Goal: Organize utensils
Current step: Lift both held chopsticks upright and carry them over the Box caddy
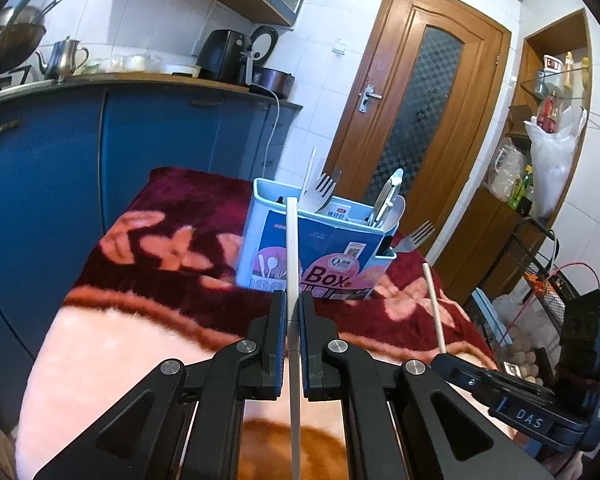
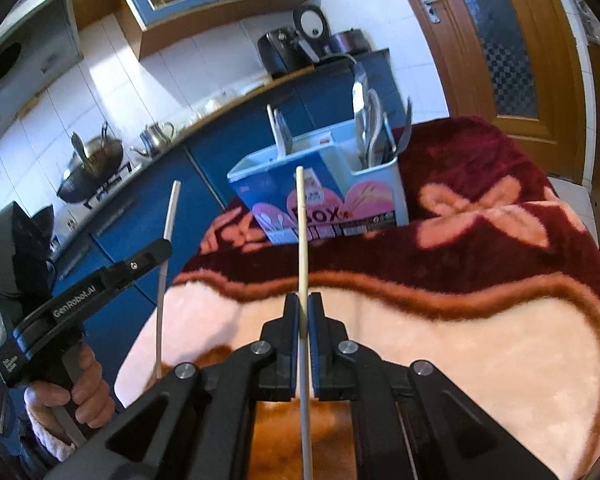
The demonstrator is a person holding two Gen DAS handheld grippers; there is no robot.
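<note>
The left claw [image 1: 294,312] is clamped tight on a long, thin white chopstick [image 1: 291,248], which runs between its blue-padded fingers [image 1: 279,344] and sticks out past the tips toward the far end of the desk [image 1: 100,344]. The right claw [image 2: 303,312] is pinched the same way on a pale wooden chopstick [image 2: 302,232], its free end likewise pointing away toward the far side. Both sticks are held up in the air, clear of the fluffy blanket in dark red and pink with a flower pattern [image 2: 480,344] that covers the desk.

Toward the far end of the blanket stands a light blue plastic utensil box with a printed paper sleeve [image 1: 320,256]. Steel forks [image 1: 320,190] and spoons stand upright in its compartments, and one more fork [image 1: 414,236] leans out over its right-hand corner. The box is well apart from both claws.

In the right wrist view a person's hand [image 2: 70,394] grips the handle of the left tool, at the left edge of the desk. Beyond the desk runs a blue kitchen cabinet [image 1: 160,136], with a steel kettle [image 1: 64,58] on its counter and a brown wooden door [image 1: 416,112] to the right.
</note>
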